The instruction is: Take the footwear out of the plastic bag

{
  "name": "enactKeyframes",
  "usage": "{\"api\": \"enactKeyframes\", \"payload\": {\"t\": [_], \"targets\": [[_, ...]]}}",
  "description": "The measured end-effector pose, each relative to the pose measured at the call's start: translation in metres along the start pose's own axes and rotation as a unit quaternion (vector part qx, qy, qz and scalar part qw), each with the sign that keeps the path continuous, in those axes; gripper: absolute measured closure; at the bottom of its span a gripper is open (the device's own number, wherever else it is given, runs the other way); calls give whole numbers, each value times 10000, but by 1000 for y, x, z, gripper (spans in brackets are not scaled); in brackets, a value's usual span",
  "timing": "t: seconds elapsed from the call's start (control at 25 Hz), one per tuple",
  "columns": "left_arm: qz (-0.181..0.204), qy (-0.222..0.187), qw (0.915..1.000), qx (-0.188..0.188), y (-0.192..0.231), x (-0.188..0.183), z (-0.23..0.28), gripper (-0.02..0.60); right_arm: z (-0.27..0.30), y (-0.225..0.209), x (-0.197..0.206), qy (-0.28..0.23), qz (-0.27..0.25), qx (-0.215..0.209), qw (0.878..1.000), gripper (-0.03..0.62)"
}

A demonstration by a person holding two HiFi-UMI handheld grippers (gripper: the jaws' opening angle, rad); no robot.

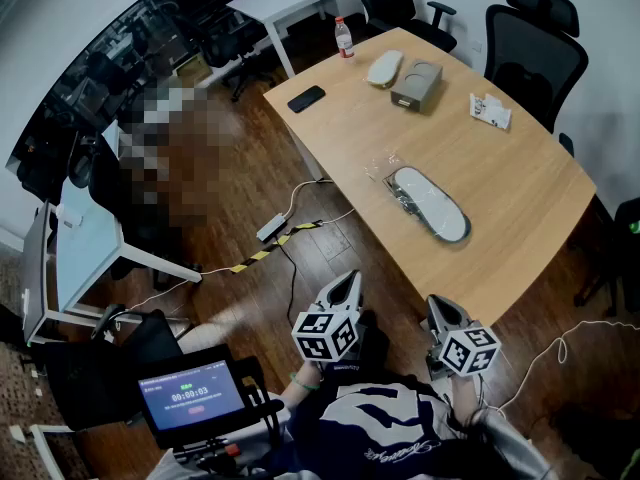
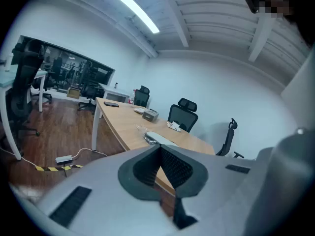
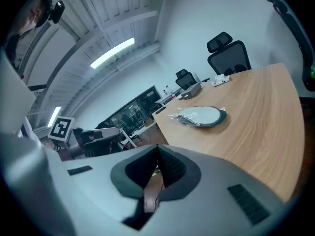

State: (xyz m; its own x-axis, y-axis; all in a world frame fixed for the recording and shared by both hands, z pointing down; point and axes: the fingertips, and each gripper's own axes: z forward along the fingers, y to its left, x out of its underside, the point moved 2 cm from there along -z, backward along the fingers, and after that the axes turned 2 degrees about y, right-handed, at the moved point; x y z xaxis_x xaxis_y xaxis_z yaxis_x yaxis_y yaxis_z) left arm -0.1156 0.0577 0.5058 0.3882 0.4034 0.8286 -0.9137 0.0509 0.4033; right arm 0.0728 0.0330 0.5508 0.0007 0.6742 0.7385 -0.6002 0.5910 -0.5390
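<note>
left gripper (image 1: 345,283) and right gripper (image 1: 438,308) are being held closed and empty just short of the table (image 1: 520,178); farther on, the footwear (image 1: 435,203) is lying mid-table, wrapped in the plastic bag (image 1: 386,174), extraction not yet begun.

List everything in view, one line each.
table: one, light wood, centre
bagged footwear: one bag, white over dark sole, table's near half
slipper: one, cream, far end
box: one, grey-tan, beside slipper
bottle: one, red label, far corner
phone: one, black, table's left edge
packet: one, white, right side
office chairs: several, black, around table
power strip: one, grey, floor
timer screen: one, lit, bottom left
left gripper: one, grey, shut, empty, short of table
right gripper: one, grey, shut, empty, short of table
</note>
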Motion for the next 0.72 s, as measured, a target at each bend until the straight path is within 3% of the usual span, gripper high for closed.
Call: {"api": "enactKeyframes", "payload": {"t": [0.36,0.72], "targets": [[433,369,9958,719,52,-60,88,581,95,-12,-56,-255,288,451,9982,597],[367,1003,9893,998,77,-58,148,580,106,-36,-62,-203,571,1072,9924,597]]}}
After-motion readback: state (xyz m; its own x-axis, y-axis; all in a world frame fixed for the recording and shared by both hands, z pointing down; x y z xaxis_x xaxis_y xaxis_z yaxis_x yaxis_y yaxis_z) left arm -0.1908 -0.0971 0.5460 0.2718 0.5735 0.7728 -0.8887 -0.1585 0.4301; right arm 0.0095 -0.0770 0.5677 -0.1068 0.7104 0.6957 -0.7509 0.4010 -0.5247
